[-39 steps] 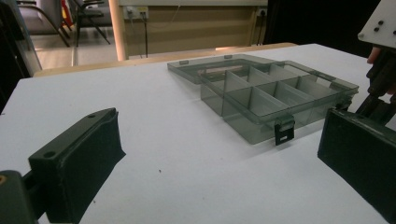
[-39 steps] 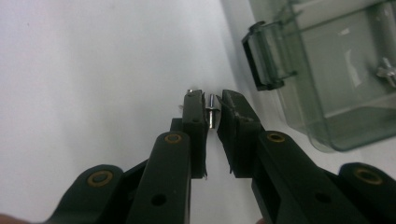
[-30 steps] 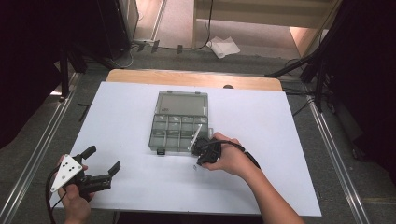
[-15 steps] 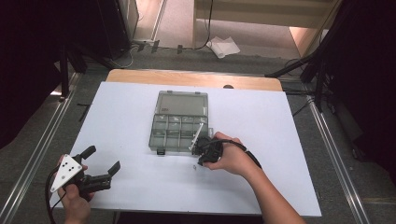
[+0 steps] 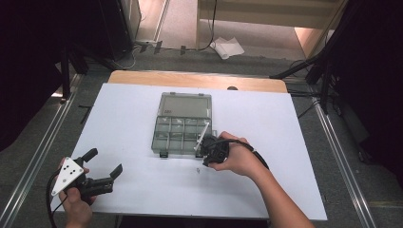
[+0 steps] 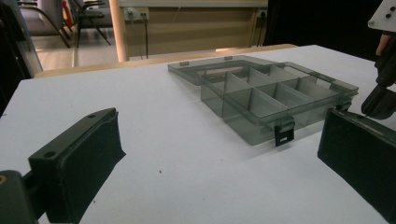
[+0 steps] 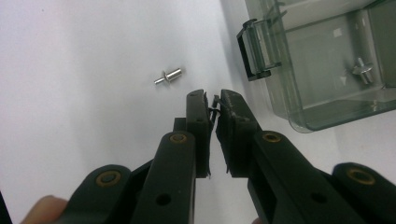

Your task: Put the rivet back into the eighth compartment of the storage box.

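A clear grey compartment box (image 5: pixel 162 139) lies with its lid open in the middle of the white table; I also see the box (image 6: pixel 254 124) ahead of the left jaws. A small metal rivet (image 7: pixel 168 76) lies on the table just beyond my right gripper (image 7: pixel 213 99), whose jaws are shut with only a thin slit between the pads. In the high view the right gripper (image 5: pixel 206 160) hovers at the box's front right corner, the rivet (image 5: pixel 196 169) just in front. Another rivet (image 7: pixel 362 70) rests in a corner compartment. My left gripper (image 5: pixel 103 162) is open near the front left edge.
The box's front latch (image 7: pixel 254 49) hangs close to the right of the right jaws. Past the table's far edge (image 5: pixel 199 78) are floor, cables and crumpled paper (image 5: pixel 227 46). White table surface (image 5: pixel 123 114) spreads left of the box.
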`<action>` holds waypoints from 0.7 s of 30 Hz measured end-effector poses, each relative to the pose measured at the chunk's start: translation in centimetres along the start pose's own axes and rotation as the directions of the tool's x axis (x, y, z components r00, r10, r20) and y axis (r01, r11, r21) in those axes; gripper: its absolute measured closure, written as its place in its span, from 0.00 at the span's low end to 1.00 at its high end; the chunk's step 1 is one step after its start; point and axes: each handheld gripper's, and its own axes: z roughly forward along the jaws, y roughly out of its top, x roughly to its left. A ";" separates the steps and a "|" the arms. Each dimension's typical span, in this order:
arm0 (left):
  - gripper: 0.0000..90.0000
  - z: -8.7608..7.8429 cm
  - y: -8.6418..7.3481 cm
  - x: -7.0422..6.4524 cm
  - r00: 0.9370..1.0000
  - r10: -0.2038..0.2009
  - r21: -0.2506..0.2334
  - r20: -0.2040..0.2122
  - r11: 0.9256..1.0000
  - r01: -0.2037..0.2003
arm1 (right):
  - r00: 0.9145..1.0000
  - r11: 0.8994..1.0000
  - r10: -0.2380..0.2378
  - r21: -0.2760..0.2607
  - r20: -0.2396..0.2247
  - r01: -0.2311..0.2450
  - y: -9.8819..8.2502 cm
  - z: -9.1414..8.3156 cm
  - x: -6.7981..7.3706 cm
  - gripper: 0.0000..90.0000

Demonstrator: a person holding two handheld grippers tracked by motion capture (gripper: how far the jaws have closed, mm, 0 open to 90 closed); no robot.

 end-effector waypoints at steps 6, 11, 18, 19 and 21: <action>0.00 0.0 0.0 0.0 1.000 -0.001 -0.001 0.000 1.000 0.001 | 1.000 1.000 -0.003 0.005 0.003 0.003 0.0 -0.5 -0.1 0.93; 0.00 0.0 0.0 0.0 1.000 -0.001 -0.001 0.001 1.000 0.001 | 1.000 1.000 -0.007 0.003 0.003 0.007 0.1 -0.9 -0.1 0.93; 0.00 0.0 0.0 0.0 1.000 0.000 -0.001 0.001 1.000 0.000 | 1.000 1.000 -0.016 0.004 0.002 0.016 0.2 -1.2 -0.2 0.93; 0.00 0.0 0.0 0.0 1.000 -0.001 -0.002 0.000 1.000 0.001 | 1.000 1.000 -0.017 0.003 0.001 0.017 0.2 -1.2 -0.3 0.93; 0.00 0.0 0.0 0.0 1.000 0.000 -0.002 0.001 1.000 0.000 | 1.000 1.000 -0.016 0.003 0.001 0.016 0.3 -1.3 -0.3 0.93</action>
